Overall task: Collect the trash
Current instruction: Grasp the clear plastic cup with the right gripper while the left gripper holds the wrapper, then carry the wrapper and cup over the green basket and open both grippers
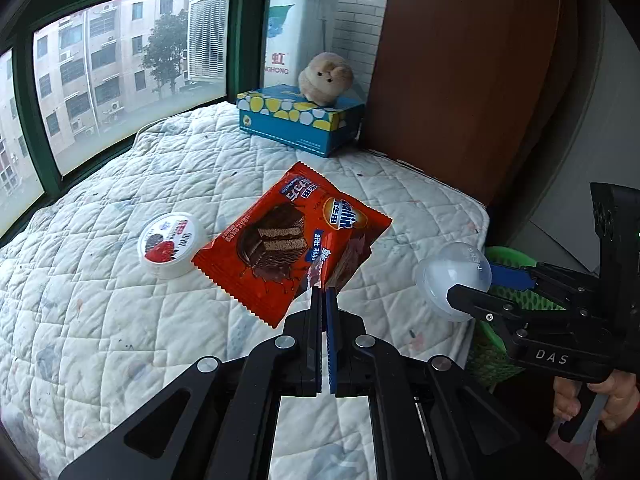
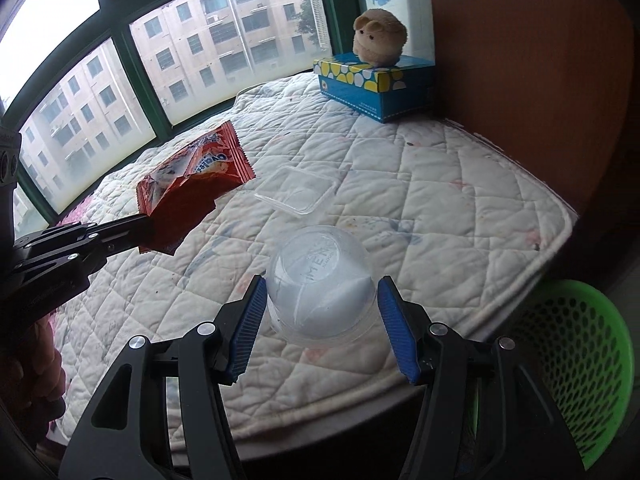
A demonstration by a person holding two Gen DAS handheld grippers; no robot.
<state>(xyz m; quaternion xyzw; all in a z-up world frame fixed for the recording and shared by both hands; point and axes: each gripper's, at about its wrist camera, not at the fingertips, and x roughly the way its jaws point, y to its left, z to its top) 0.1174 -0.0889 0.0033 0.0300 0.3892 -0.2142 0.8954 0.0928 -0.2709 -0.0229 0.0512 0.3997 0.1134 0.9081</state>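
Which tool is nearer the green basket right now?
Right. The right tool, holding a clear cup, is beside the green basket; the left tool, gripping the red wrapper, is over the bed.

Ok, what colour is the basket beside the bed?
Bright green mesh basket, clearest in the right wrist view.

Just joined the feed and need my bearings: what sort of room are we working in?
Probably a bedroom in a flat. There is a quilted mattress under a large window facing apartment blocks, with a tissue box and a plush toy on it, and a green basket beside it.
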